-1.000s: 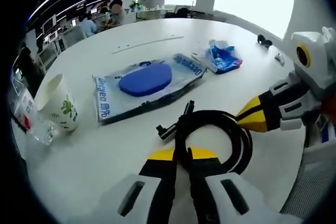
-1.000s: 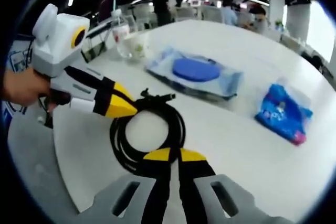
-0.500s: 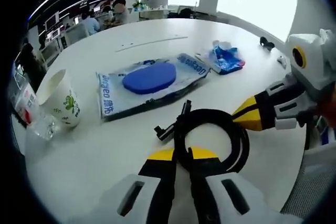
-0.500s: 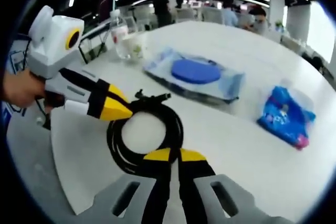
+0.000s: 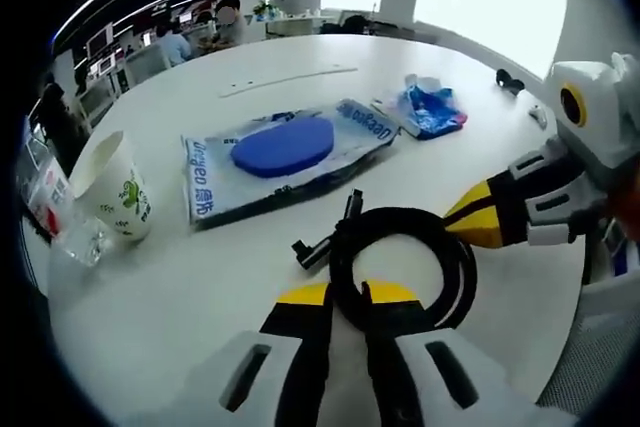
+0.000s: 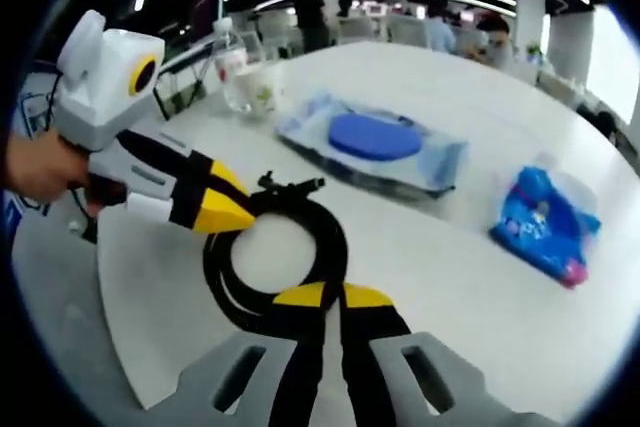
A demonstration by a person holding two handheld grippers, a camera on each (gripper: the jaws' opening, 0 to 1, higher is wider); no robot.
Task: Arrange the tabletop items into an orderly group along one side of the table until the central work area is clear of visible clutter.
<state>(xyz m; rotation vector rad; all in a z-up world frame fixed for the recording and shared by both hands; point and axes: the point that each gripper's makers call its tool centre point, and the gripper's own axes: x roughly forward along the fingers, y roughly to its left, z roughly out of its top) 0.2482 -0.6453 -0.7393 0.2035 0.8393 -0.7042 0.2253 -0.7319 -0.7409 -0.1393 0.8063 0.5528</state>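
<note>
A black coiled cable [image 5: 400, 218] lies on the white round table [image 5: 180, 297], close to its near edge. My left gripper [image 5: 345, 296] is shut on the coil's near side. In the left gripper view my right gripper [image 5: 466, 228] comes in from the right, its yellow tips closed on the coil's right side. In the right gripper view the cable [image 6: 338, 247] runs between my right gripper [image 6: 333, 297] jaws, and my left gripper [image 6: 238, 215], held by a hand, pinches the coil's far-left part.
Beyond the cable lies a blue pad in a clear bag [image 5: 285, 147] [image 6: 375, 135]. A crumpled blue packet [image 5: 430, 112] [image 6: 545, 227] sits farther off. A paper cup [image 5: 110, 192] [image 6: 260, 87] and a clear bottle [image 6: 228, 65] stand at the table's edge. People sit at desks behind.
Both grippers keep their hold on the cable. The views have shifted only slightly, and the items on the table lie where they were.
</note>
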